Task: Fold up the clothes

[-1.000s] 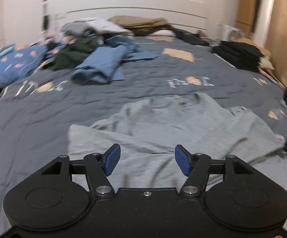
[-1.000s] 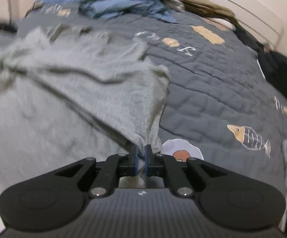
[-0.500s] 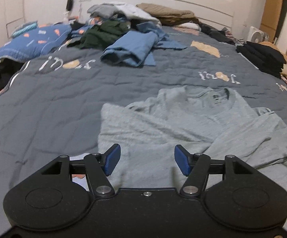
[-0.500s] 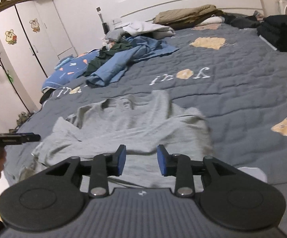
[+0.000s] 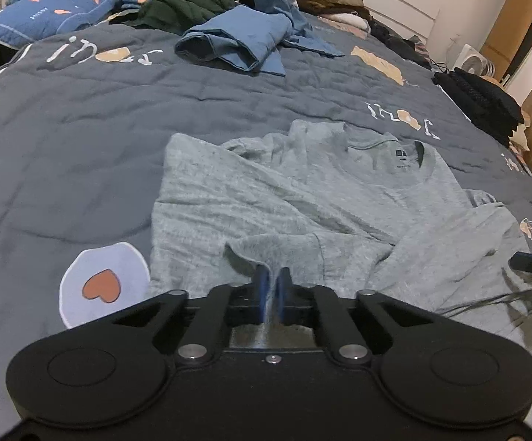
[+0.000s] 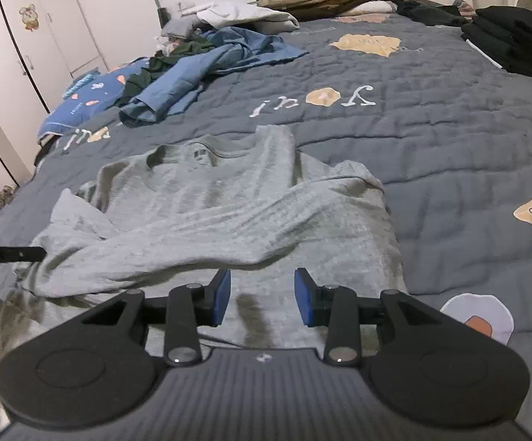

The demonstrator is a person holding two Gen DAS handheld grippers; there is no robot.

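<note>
One grey knit sweater [image 5: 302,198] lies on the grey quilted bed [image 5: 82,117]. The left gripper [image 5: 270,286] pinches its hem; the right gripper [image 6: 262,296] stands half open, empty, having just opened.

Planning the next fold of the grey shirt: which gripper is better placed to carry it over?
Left. The left gripper is already shut on a pinch of the grey shirt at its near edge, while the right gripper has just been opening, nothing between its pads.
</note>
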